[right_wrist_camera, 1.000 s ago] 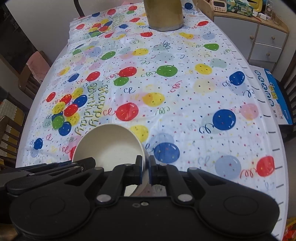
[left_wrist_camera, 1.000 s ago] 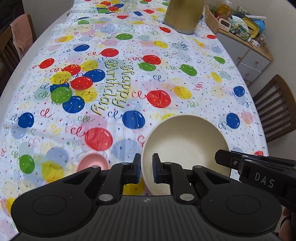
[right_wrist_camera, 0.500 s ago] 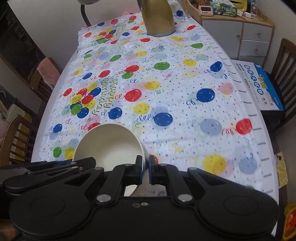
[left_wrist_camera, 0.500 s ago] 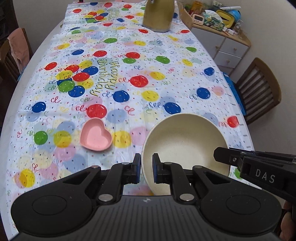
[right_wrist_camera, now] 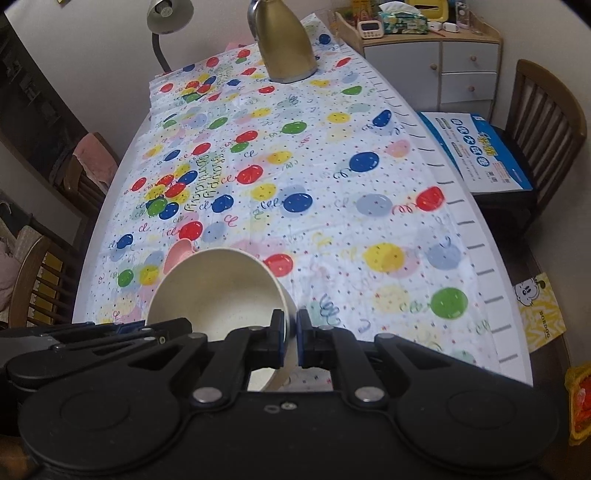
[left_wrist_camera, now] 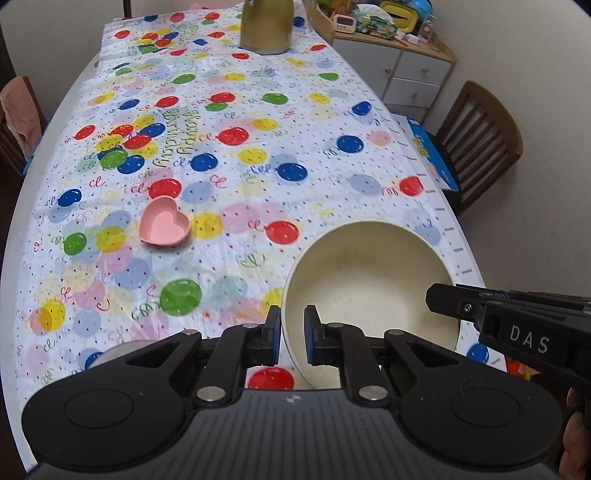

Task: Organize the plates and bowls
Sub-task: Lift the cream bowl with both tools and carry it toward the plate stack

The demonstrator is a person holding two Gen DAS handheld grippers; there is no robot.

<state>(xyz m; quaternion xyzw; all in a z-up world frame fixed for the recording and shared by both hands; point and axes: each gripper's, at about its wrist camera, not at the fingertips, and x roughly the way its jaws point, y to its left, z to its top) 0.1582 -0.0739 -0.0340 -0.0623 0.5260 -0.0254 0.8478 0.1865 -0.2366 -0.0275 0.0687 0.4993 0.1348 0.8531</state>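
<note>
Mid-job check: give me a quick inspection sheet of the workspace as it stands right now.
Surface: table under a balloon-print birthday tablecloth.
Job's things: cream bowl held tilted above the cloth at the near right; pink heart-shaped dish resting on the cloth to its left.
Clutter: gold kettle at the far end.
Grippers: left gripper shut on the cream bowl's rim; right gripper shut on the opposite rim.
Cables: nothing seen.
Surroundings: wooden chair with a blue box on its seat, drawer cabinet, desk lamp, chair with a pink cloth.
</note>
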